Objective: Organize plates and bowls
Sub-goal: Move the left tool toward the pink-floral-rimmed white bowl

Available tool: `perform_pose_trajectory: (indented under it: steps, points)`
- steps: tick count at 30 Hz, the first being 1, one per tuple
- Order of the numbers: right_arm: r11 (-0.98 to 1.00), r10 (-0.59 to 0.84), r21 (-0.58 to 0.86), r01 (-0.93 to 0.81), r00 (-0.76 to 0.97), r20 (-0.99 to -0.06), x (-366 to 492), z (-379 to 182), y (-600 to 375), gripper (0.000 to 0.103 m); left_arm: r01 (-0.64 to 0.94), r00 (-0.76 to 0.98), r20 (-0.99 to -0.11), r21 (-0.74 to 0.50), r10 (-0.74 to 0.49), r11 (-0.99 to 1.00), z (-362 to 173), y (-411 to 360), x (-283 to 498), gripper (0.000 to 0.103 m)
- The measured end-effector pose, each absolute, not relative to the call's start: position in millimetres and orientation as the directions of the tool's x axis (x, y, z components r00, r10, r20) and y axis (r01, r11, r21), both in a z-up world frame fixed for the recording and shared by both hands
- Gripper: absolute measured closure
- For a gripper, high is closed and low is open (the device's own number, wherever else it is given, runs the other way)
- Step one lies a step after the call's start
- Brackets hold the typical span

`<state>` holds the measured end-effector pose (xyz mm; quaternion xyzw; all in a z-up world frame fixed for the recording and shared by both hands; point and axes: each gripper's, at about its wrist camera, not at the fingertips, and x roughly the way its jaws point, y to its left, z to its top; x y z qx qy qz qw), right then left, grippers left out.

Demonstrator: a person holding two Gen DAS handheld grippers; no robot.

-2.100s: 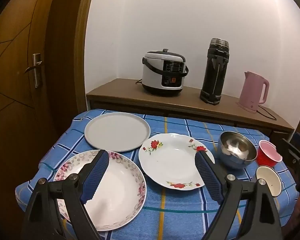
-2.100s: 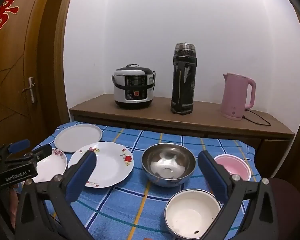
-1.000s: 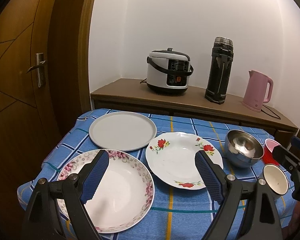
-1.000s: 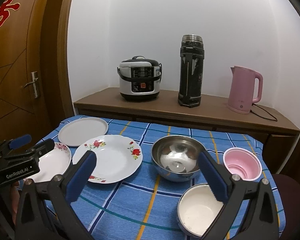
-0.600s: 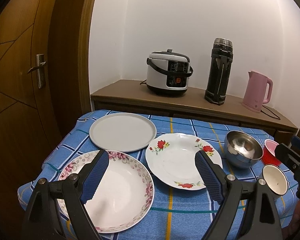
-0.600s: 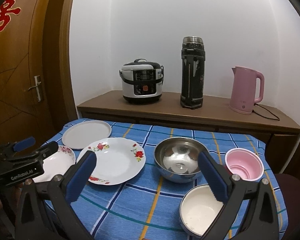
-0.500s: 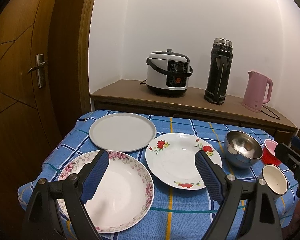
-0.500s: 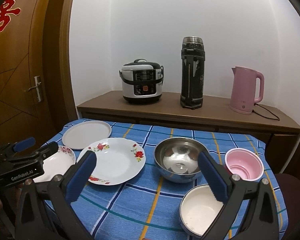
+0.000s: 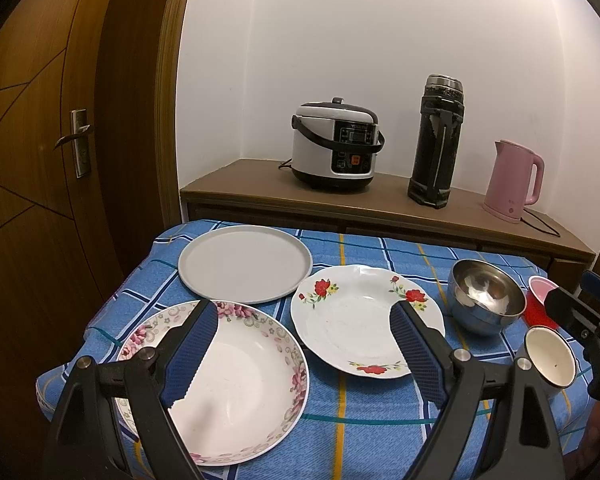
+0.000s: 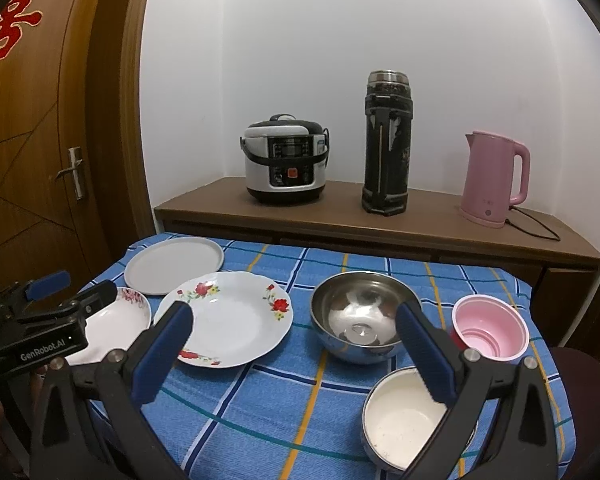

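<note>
Where a blue checked tablecloth (image 10: 260,392) covers it, dishes crowd the table.

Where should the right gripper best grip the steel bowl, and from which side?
Probably the near rim of the steel bowl, from above: it sits upright and open, so one finger can go inside and one outside. The right gripper is open, holding nothing.

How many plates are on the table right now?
3: a grey plate at the far left, a pink-rimmed plate near left, a red-flowered plate in the middle. None stacked or hidden as far as I can see.
</note>
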<state>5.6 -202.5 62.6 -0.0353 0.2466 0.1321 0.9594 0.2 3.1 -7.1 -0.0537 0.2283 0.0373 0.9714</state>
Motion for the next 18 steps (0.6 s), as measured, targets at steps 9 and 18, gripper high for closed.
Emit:
perform_pose_trajectory:
  steps: [9,18]
  points:
    - [0.959,0.244,-0.005,-0.284,0.834,-0.494,8,60,-194,0.001,-0.109,0.891,-0.450,-0.088,0.058,0.990,-9,10,0,0.014]
    - [0.954,0.250,-0.016,-0.299,0.825,-0.507,12,58,-183,0.002,-0.108,0.890,-0.453,-0.088,0.057,0.990,-12,16,2,0.014]
